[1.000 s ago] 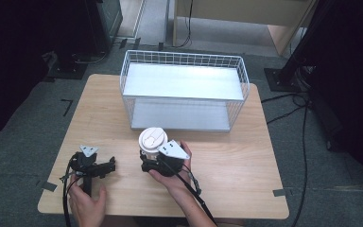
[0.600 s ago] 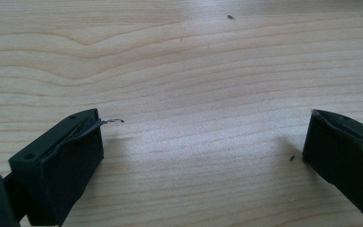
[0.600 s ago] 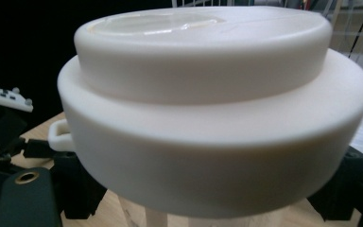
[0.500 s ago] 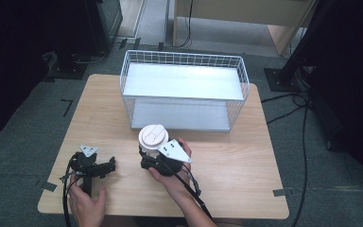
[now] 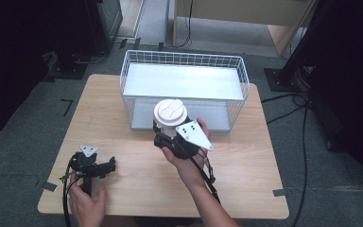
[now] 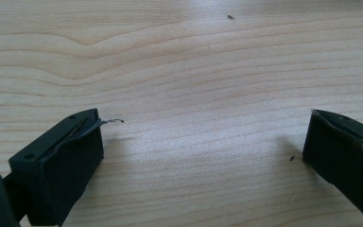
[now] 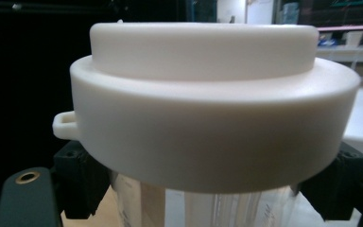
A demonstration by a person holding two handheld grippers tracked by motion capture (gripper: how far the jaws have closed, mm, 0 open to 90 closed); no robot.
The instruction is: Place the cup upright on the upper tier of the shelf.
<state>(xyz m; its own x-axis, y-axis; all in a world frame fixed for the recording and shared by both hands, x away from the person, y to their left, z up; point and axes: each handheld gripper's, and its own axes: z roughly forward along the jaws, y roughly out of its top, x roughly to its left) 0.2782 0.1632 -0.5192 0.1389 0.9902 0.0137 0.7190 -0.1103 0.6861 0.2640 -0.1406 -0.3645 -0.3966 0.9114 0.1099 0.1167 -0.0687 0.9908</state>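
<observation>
A clear container with a wide white lid hangs above the wooden table, just in front of the wire basket. My right gripper is shut on its clear body just under the lid, with one black jaw on each side. My left gripper rests low over the table's near left part. Its jaws stand wide open with bare wood between them.
The white wire basket has an empty pale floor and stands at the back middle of the table. Cables trail from both grippers towards the near edge. Dark stands and cables lie on the floor around the table.
My right gripper has risen off the table with the lidded container and shifted a little right, towards the basket. The left gripper has stayed where it was.
</observation>
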